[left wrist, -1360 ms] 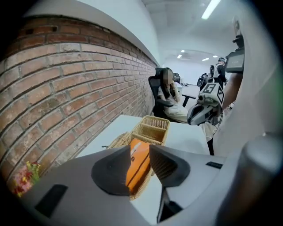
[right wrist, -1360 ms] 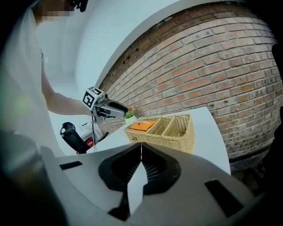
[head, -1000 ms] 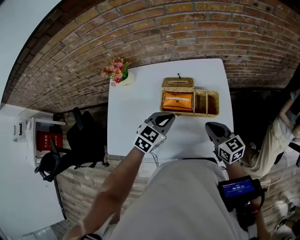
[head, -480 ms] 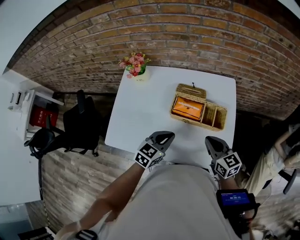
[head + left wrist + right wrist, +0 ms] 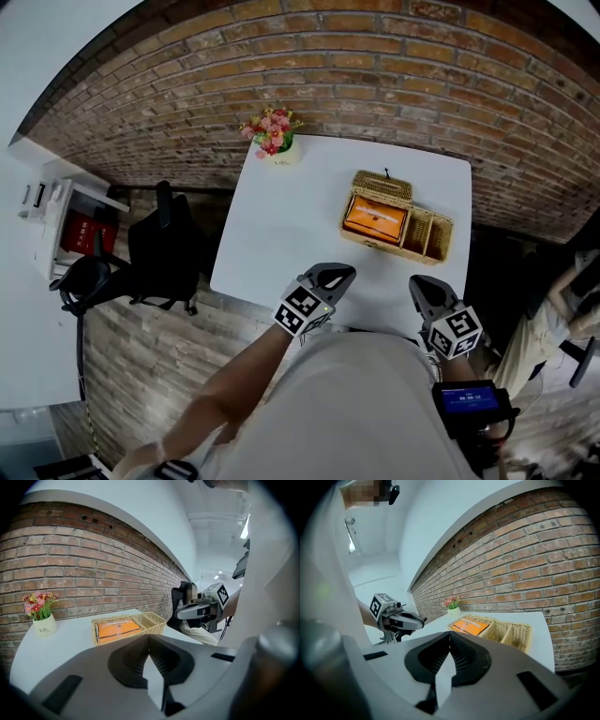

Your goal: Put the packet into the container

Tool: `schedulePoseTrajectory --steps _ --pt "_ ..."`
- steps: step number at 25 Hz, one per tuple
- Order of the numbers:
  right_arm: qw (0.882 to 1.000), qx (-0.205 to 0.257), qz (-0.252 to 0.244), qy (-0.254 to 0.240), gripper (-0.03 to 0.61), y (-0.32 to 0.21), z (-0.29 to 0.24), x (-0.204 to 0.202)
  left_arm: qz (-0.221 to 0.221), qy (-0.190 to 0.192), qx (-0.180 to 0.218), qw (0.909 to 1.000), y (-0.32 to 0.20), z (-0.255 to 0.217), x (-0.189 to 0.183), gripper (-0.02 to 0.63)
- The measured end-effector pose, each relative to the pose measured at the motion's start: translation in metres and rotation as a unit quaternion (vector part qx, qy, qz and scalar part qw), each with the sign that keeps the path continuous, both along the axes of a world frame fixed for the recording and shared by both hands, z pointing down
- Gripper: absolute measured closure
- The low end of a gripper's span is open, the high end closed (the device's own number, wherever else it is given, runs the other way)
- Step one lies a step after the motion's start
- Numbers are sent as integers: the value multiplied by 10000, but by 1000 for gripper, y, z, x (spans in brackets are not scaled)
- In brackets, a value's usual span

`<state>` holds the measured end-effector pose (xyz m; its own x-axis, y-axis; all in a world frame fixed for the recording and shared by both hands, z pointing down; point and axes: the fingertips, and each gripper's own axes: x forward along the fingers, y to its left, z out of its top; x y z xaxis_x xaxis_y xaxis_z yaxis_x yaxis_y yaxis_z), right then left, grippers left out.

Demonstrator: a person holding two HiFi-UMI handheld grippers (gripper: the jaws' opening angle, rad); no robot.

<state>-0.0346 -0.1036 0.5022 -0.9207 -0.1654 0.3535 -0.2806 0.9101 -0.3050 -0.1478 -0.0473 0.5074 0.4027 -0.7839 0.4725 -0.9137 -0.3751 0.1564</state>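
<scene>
An orange packet lies flat in the large compartment of a wicker container on the white table. The left gripper view shows the same packet in the container, and so does the right gripper view, packet in container. My left gripper hovers at the table's near edge, jaws shut and empty. My right gripper is beside it, also shut with nothing held. Both are well short of the container.
A small white pot of pink flowers stands at the table's far left corner. A brick wall runs behind the table. A black chair and a white shelf unit stand to the left of the table.
The view swung to the right over the last second, so the table now sits further right in the head view. Both grippers stayed near the table's near edge, shut.
</scene>
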Motion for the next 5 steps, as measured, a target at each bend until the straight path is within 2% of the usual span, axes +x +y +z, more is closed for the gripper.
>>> schedulePoseTrajectory --steps 5 --pt "10000 7 -23 -12 566 -2 1 4 38 -7 -17 10000 -5 3 6 603"
